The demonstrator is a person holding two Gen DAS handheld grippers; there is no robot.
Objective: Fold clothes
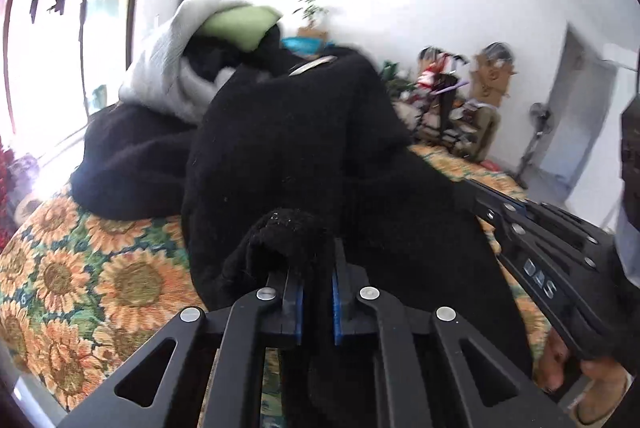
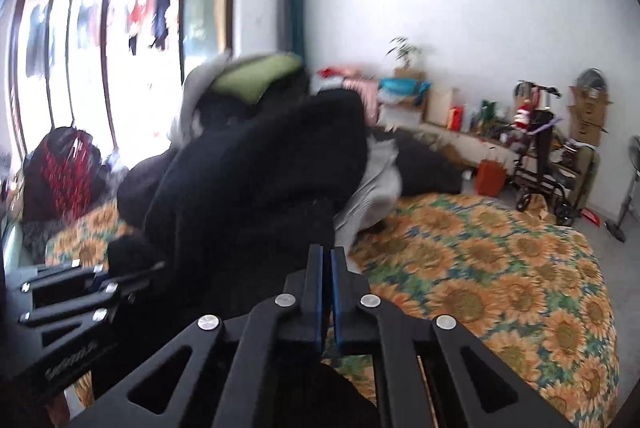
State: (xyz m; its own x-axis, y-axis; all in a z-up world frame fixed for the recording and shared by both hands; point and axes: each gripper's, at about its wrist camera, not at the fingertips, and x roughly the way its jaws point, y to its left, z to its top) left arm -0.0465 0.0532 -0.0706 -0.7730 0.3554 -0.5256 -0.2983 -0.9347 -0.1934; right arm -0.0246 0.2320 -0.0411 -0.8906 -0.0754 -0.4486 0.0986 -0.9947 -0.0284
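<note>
Left gripper (image 1: 310, 268) pinches the black knit garment (image 1: 288, 147), frame centre; right gripper (image 2: 326, 256) closed, probably on its edge. Soft, floppy, thick; hold hems.

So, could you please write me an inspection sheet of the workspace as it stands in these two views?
Surface: bed under a sunflower-print cover, right part bare.
Job's things: black fuzzy knit garment lifted off the bed, held by both grippers.
Clutter: heap of black, grey and green clothes behind it; red-and-black garment by the window.
Grippers: left gripper shut on a bunch of the black garment; right gripper shut, black cloth at its pads.
Cables: nothing seen.
Surroundings: white wall, window with laundry outside, potted plant, cardboard boxes, standing fan.
</note>
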